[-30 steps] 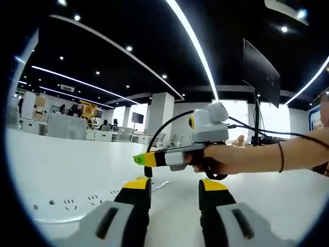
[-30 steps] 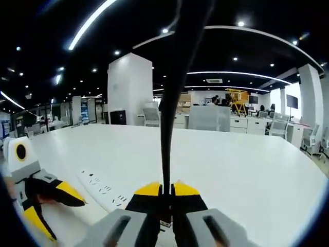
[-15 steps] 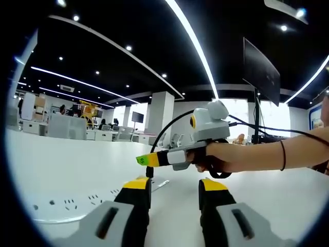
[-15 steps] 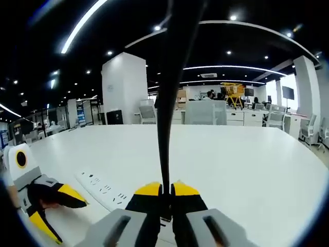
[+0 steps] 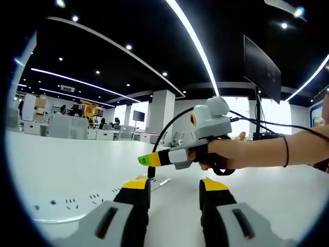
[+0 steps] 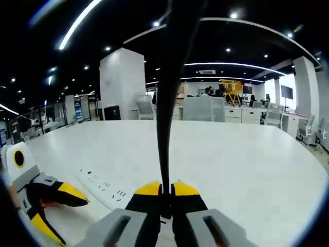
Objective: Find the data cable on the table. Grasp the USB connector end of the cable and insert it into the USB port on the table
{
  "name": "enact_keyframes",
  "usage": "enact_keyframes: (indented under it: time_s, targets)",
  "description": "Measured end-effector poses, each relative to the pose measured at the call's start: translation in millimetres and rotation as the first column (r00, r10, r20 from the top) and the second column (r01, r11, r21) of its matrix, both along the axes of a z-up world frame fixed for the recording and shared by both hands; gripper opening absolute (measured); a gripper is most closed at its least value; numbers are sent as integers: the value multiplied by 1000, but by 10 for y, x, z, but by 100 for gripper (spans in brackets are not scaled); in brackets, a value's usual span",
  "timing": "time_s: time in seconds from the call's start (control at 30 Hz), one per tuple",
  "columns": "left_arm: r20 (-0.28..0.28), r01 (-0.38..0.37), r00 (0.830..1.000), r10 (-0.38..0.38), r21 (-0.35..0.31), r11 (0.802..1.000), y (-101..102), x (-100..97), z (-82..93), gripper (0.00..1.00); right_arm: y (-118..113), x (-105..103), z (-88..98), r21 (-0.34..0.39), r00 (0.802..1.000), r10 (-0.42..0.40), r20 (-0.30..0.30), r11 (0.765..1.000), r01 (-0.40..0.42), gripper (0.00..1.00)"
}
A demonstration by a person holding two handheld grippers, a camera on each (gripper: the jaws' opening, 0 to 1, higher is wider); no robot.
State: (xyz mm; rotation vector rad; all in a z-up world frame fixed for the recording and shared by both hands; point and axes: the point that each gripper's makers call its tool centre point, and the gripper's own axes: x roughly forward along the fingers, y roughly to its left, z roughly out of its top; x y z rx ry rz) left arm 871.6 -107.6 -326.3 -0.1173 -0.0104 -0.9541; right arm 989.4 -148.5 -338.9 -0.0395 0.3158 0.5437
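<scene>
The right gripper (image 6: 165, 193) has its jaws clenched on the thin black data cable (image 6: 163, 128), which rises from between them. The left gripper (image 5: 175, 186) has its jaws released, with the smooth white table (image 5: 56, 167) visible between them.

cable (image 6: 163, 128) tip hidden between right tongs (image 6: 167, 186), socket strip (image 6: 103, 185) ports too small

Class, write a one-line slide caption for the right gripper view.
Right hand-held gripper shut on the black cable above a white table, socket strip to its left.
</scene>
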Motion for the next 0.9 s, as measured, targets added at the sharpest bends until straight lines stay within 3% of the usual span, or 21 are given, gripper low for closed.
enact_keyframes:
  time_s: [0.53, 0.63, 0.73, 0.77, 0.9]
  targets:
    - [1, 2, 1000, -2, 10, 1000, -9, 13, -16, 38, -8, -11, -32, 6, 1000, -22, -3, 1000, 22, 7]
    - [1, 2, 1000, -2, 12, 1000, -12, 13, -19, 38, 11, -21, -32, -39, 1000, -20, 23, 999, 20, 7]
    - [2, 2, 1000, -2, 13, 1000, -14, 12, -22, 38, -25, -8, -38, -17, 999, -36, 11, 999, 36, 7]
    - [2, 2, 1000, -2, 13, 1000, -15, 10, -23, 38, -22, -5, -32, 29, 999, -41, 4, 999, 41, 7]
    - [1, 3, 1000, -3, 11, 1000, -16, 3, -23, 38, -41, -12, -37, 52, 999, -45, 8, 998, 44, 7]
